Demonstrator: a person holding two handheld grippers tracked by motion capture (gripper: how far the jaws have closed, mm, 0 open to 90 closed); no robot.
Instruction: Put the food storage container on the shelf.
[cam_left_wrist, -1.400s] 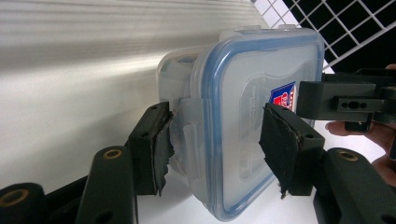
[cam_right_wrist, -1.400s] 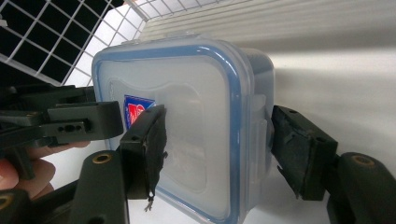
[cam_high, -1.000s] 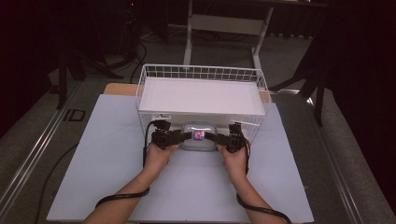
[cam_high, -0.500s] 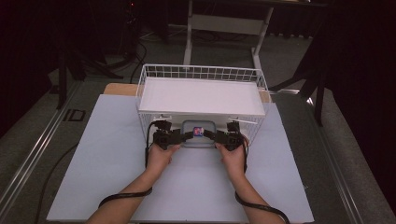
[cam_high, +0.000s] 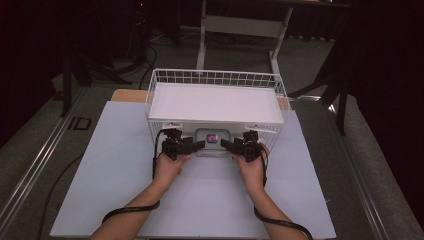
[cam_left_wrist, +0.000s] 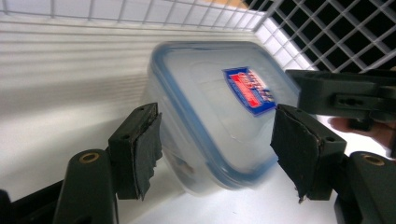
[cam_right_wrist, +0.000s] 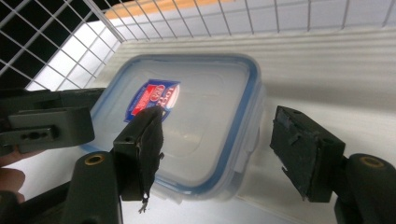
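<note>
A clear food container (cam_high: 212, 142) with a blue-rimmed lid is seen under the shelf of the wire basket (cam_high: 155, 92), flanked by the parted, empty left gripper (cam_high: 199, 145), lately widened, and right gripper (cam_high: 226, 144), its base hidden.

The scene is surveyed from above and behind the wire basket (cam_high: 216, 80), looking forward and down across the table (cam_high: 100, 165). The lidded container (cam_high: 213, 140), at the basket's near side, is seen closely from both gripper views: from its left in the left gripper view (cam_left_wrist: 219, 112), from its right in the right gripper view (cam_right_wrist: 187, 116). The container and basket mesh (cam_left_wrist: 327, 28) are shared by all three views.
</note>
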